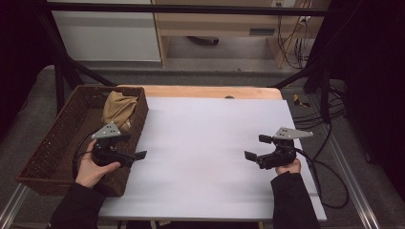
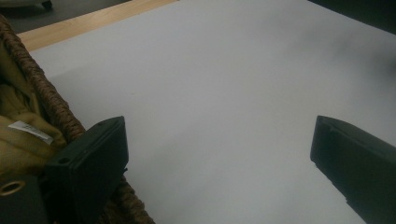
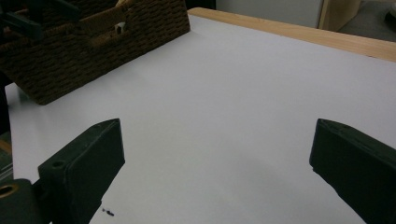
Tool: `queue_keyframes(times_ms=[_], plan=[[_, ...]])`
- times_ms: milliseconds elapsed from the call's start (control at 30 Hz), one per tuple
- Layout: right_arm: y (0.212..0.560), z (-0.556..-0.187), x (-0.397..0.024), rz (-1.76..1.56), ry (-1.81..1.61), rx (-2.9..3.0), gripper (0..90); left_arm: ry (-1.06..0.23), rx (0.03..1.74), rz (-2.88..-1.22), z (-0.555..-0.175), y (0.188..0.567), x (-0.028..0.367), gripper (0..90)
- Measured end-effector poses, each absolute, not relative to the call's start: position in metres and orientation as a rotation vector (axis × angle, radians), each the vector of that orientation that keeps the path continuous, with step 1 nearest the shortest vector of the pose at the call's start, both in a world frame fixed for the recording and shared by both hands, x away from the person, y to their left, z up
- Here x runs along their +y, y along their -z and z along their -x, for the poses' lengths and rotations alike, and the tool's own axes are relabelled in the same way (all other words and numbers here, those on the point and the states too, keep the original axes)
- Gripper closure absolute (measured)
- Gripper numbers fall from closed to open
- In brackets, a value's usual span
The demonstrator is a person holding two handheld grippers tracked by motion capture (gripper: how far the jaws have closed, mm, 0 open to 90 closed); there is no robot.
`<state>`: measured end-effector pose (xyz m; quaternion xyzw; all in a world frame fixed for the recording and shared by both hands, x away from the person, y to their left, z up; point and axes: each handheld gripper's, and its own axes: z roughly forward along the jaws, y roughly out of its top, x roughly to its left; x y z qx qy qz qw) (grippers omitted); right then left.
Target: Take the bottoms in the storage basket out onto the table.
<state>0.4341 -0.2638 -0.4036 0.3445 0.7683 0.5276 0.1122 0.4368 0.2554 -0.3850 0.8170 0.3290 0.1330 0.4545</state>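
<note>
White sheet [image 1: 210, 157] — wicker basket [image 1: 57, 138] left, perhaps overhanging

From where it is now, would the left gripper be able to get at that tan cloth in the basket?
Probably yes. The left gripper hangs open at the wicker basket's near side; the tan cloth lies uncovered in the far corner, with nothing between them.

Both grippers black: left gripper [image 1: 129, 148] at 8 o'clock, right gripper [image 1: 255, 149] at 4. Each has a grey triangular top plate and black trailing cable. Sleeves dark, long.
</note>
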Motion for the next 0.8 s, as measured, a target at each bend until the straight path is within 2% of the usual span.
queue_keyframes(times_ms=[800], plan=[[0.4053, -0.4349, -0.2632, -1.017, -1.540, 2.253, 3.8, -0.356, 0.827, -2.031, -0.4369, 0.3801, 0.2576, 4.0]])
